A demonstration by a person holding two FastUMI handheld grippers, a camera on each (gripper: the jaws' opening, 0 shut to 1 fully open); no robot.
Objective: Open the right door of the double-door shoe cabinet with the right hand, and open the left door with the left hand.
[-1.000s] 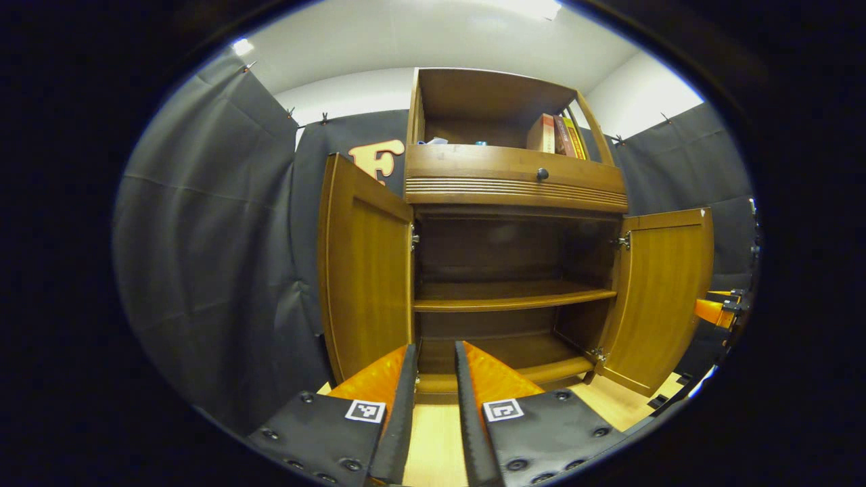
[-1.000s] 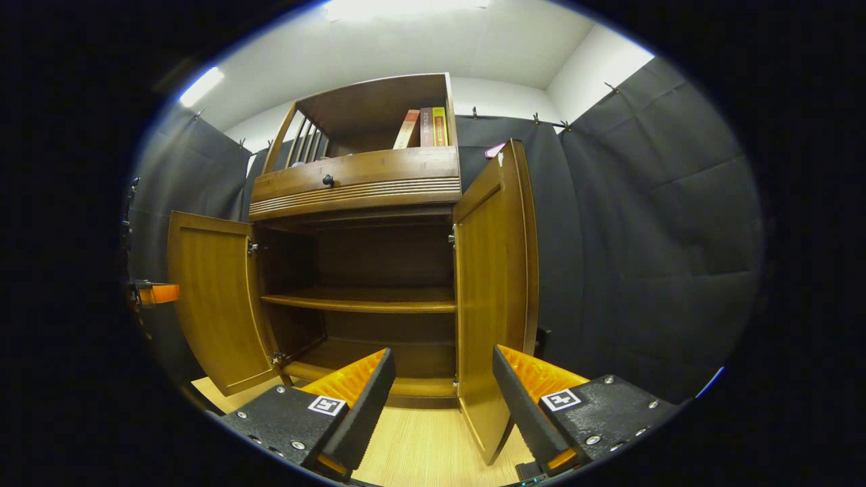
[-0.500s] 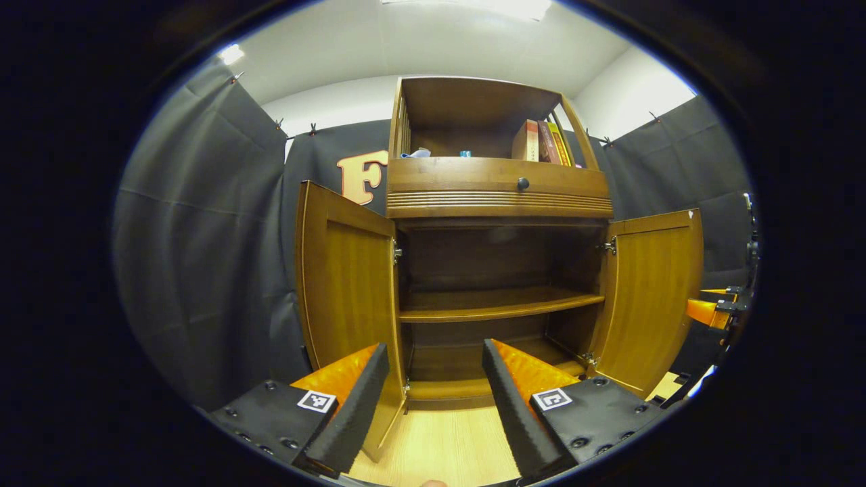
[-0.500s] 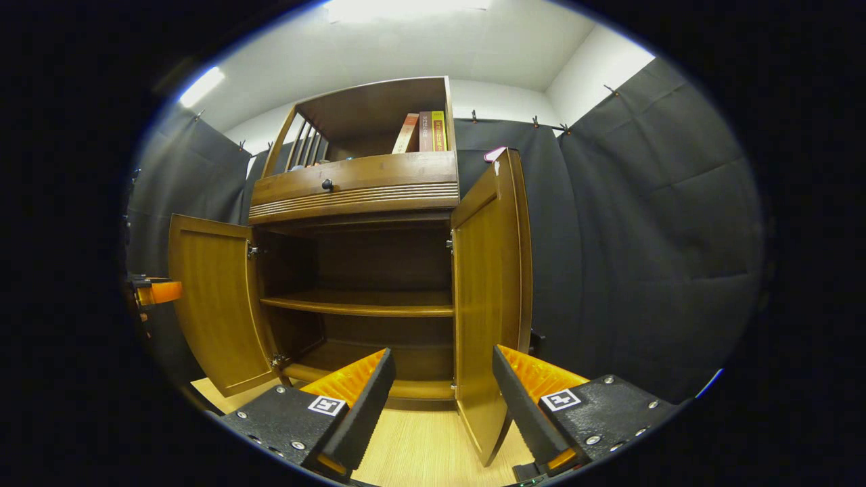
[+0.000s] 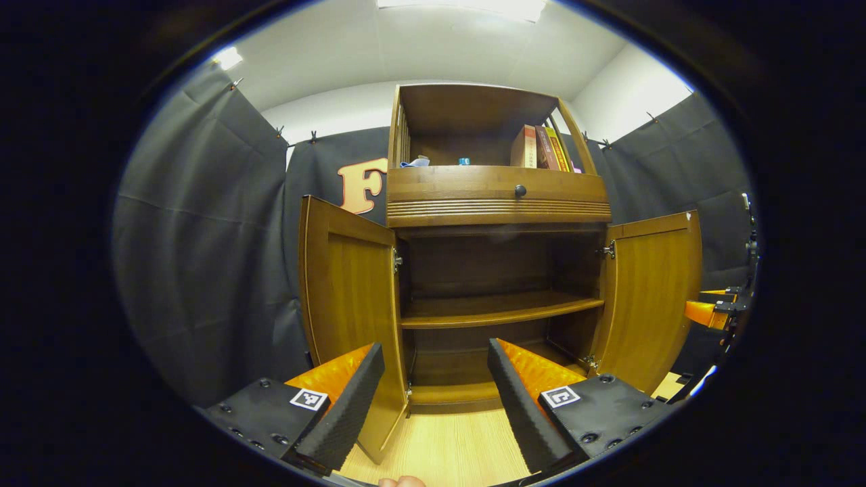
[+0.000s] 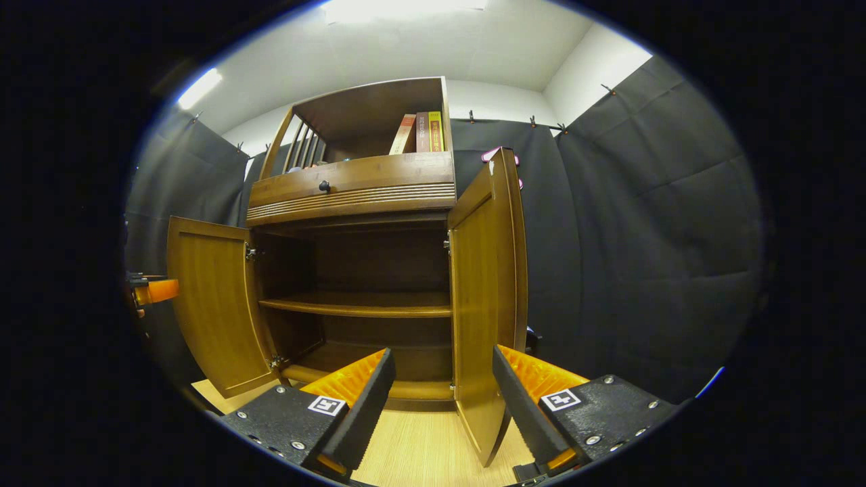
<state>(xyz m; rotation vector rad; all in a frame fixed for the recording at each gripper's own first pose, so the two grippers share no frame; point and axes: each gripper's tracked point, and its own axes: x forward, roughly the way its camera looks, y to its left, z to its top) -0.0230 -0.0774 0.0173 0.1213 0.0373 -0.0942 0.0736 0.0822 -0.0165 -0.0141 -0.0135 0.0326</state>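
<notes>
Both doors of the shoe cabinet (image 5: 497, 196) stand swung out, so the task looks done. The left hand-held gripper (image 5: 433, 399) hangs wide, empty, its jaws straddling the left door's (image 5: 348, 297) free edge; the right hand-held gripper (image 6: 443, 399) does likewise at the right door (image 6: 484, 297). Pulling back crookedly could clip a door and swing it shut. Open floor (image 5: 446, 446) lies before the cabinet.
</notes>
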